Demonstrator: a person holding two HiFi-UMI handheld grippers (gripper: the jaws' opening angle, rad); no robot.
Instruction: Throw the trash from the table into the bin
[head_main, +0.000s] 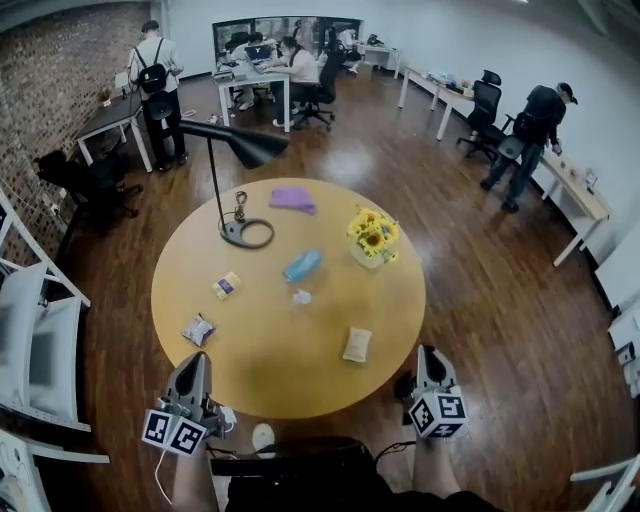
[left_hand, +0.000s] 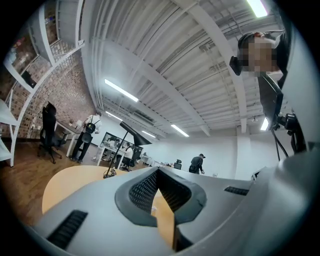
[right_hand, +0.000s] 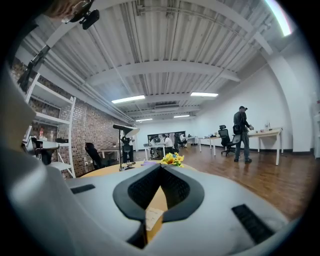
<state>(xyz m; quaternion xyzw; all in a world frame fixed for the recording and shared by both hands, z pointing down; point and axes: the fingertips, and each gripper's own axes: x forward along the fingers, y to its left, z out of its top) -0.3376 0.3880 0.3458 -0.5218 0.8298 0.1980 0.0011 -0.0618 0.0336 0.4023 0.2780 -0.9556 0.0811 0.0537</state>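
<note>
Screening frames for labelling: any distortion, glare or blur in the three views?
Head view: fisheye bends the room, table sharp, sheen on the floor. Left gripper view: black corner vignette, near foreground soft. Right gripper view: same vignette, ceiling lights blown out.

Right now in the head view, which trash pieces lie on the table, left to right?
silver packet → yellow packet → blue item → beige packet
</note>
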